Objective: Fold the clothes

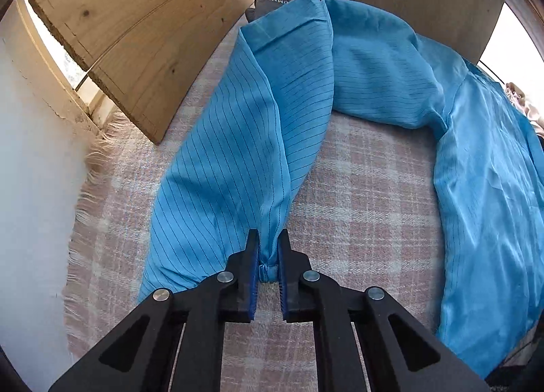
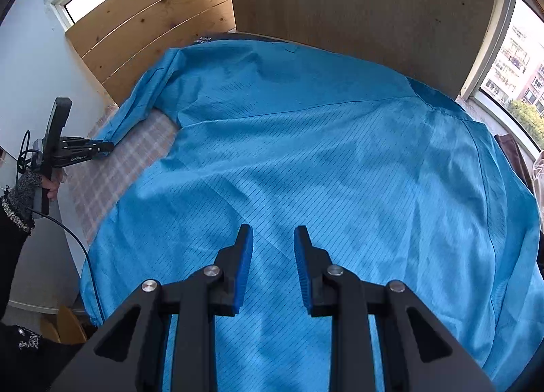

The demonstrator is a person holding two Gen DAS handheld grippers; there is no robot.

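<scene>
Pinching the bunched cuff of a sleeve [image 1: 238, 160], the left gripper [image 1: 268, 256] has its 2 blue pads clamped on the blue striped garment [image 2: 306, 154]. That garment lies spread over a plaid cloth [image 1: 367, 194] on the tabletop (wooden boards [image 1: 136, 35] stand behind). The right gripper [image 2: 273, 256] hovers over the garment's body, its fingers apart, holding nothing.
</scene>
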